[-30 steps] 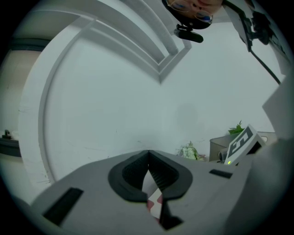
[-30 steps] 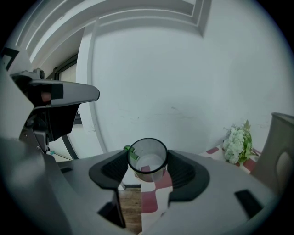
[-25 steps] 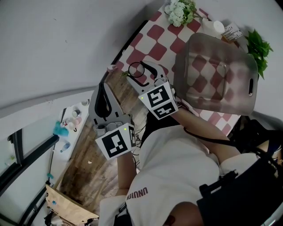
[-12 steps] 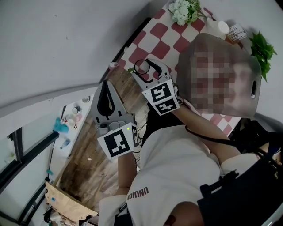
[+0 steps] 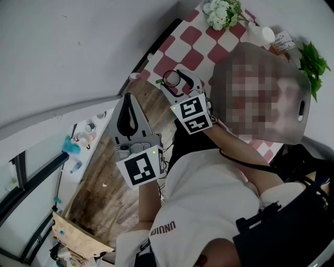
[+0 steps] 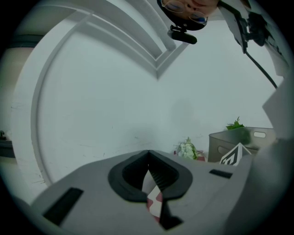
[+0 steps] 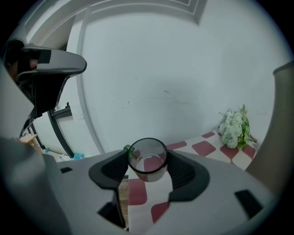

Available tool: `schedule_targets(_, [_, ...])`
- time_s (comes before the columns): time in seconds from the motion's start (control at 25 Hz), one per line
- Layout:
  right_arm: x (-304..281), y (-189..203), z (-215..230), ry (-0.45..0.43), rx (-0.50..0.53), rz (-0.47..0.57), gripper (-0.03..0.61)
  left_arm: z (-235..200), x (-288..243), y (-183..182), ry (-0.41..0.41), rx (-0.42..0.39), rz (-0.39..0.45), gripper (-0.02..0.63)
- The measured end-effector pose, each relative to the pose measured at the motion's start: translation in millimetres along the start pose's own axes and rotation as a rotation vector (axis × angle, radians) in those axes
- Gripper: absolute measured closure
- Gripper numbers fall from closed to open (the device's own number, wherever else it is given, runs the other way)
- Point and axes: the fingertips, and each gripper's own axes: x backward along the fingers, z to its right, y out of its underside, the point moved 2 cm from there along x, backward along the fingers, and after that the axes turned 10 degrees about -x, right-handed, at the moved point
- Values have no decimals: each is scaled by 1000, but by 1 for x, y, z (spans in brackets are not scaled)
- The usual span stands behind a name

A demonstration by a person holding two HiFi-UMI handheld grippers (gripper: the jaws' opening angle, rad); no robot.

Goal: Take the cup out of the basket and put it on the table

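A clear glass cup [image 5: 171,79] with a dark rim sits between the jaws of my right gripper [image 5: 173,81], which is shut on it. In the right gripper view the cup [image 7: 147,159] hangs over the red-and-white checked tablecloth [image 7: 138,193], and the right gripper [image 7: 147,161] presses it from both sides. The grey basket [image 5: 303,121] stands to the right on the table, mostly under a mosaic patch. My left gripper [image 5: 127,105] is held lower left over the wooden floor. In its own view the left gripper [image 6: 148,158] is shut with nothing in it.
White flowers [image 5: 221,12] and a green plant [image 5: 316,65] stand at the table's far end, beside a white bottle [image 5: 261,35]. The flowers [image 7: 235,126] also show in the right gripper view. A white wall runs along the table's left side. A low shelf [image 5: 83,141] with small items sits on the floor.
My right gripper has carried the cup slightly right, further over the checked cloth. The left gripper has barely moved and stays shut.
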Motion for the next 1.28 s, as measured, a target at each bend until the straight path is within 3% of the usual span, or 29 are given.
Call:
schedule_targets(1.12, [-22, 34, 19, 32, -14, -99, 299, 2, -12, 3, 23, 7, -41, 600])
schedule_targets(1.28, [-26, 39, 23, 37, -18, -113, 299, 2, -18, 5, 31, -21, -33, 600])
